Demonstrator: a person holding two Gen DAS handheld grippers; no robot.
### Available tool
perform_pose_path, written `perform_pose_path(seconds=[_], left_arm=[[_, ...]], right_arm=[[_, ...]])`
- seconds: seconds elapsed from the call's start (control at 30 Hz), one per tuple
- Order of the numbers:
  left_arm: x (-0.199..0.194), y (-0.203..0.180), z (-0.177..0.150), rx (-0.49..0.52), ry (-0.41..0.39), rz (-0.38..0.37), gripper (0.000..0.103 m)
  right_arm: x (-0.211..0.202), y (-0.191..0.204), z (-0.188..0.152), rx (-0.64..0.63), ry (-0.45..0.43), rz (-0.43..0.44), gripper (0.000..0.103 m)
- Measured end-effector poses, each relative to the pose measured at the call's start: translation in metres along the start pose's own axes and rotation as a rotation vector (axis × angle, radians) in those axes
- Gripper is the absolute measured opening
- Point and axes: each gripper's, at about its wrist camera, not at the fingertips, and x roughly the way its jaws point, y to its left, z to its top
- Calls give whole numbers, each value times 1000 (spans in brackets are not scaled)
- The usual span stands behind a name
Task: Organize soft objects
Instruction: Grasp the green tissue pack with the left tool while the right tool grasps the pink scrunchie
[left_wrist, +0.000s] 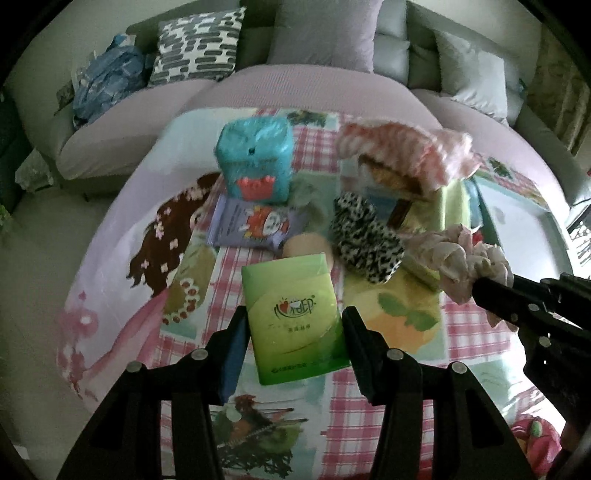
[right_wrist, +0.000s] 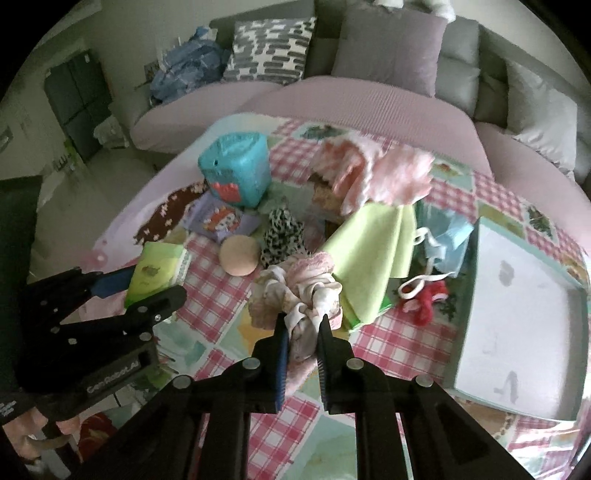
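Surface: a round table under a patchwork cloth (left_wrist: 288, 417) of pink check, pale green and cartoon prints. Behind it, a curved lilac sofa (left_wrist: 314, 86) with a grey-and-white patterned cushion (left_wrist: 199, 44), plain lilac and grey cushions, and a crumpled blue plastic bag (left_wrist: 107, 79). Pale floor to the left; a dark cabinet (right_wrist: 77, 99) shows in the right wrist view.

Left gripper (left_wrist: 293, 332): clenched on a green rectangular tissue pack (left_wrist: 295, 317), pads pressing its two long sides, the pack lifted clear of the cloth.

Right gripper (right_wrist: 302, 325): jaws nearly together, pinching a pale pink-and-cream fabric scrunchie (right_wrist: 299, 299), which bunches up beyond the tips.

Beyond the left tongs: a round beige sponge puff (left_wrist: 299, 247), a lilac wipes packet with a cartoon print (left_wrist: 255, 225), and a teal plastic-wrapped pack (left_wrist: 255, 158) further off. Between the two tongs, a black-and-white leopard-print scrunchie (left_wrist: 365, 236).

Beyond the right tongs: a lime-green folded cloth (right_wrist: 373, 254), with a pink-and-white fluffy cloth (right_wrist: 376, 170) heaped further back. To their right, a shallow white tray with a pale blue rim (right_wrist: 517, 295), a red knitted scrap (right_wrist: 424, 299) and white elastic loops.

Hard to read: whatever brown thing lies under the fluffy cloth is mostly covered. Print on the tissue pack is blurred. A hand at the lower left edge of the right view is cut off.
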Motion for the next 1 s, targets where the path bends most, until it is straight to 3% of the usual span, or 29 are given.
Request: perform_pose_path(seconds=[0.53,1.0], left_arm=[[-40,-60,39,110,-91,-43,52],[-31,-176,79,262,-72,-169,52]], right_arm=[[-76,-42,1,100,-147,-12,14],[-101,-134,-8,322,-176,-216,15]])
